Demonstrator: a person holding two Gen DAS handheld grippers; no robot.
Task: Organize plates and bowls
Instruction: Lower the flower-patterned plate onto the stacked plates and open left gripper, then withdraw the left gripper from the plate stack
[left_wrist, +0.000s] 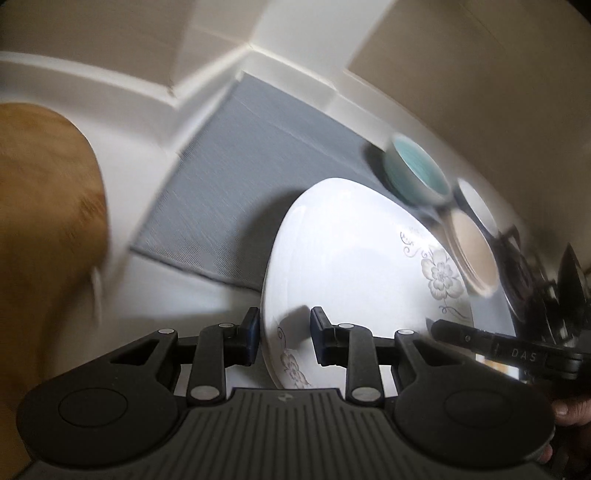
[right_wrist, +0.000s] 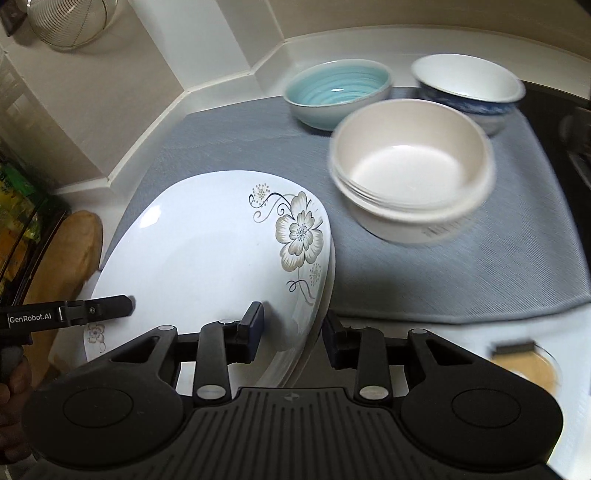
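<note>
A stack of white plates with grey flower print (right_wrist: 207, 251) hangs tilted over the near-left corner of the grey mat (right_wrist: 480, 266), held from both sides. My left gripper (left_wrist: 284, 332) is shut on the stack's left rim (left_wrist: 354, 251). My right gripper (right_wrist: 293, 332) is shut on the right rim. The left gripper's finger (right_wrist: 110, 306) shows resting on the top plate. Farther back on the mat stand a teal bowl (right_wrist: 338, 92), a blue-and-white bowl (right_wrist: 469, 88) and a nested stack of cream bowls (right_wrist: 410, 173).
A wooden board (right_wrist: 74, 251) lies left of the mat on the white counter. A wire strainer (right_wrist: 70, 22) hangs on the wall at the upper left. A dark stove edge (right_wrist: 576, 129) borders the mat on the right. A wooden-lidded jar (right_wrist: 524, 369) sits near right.
</note>
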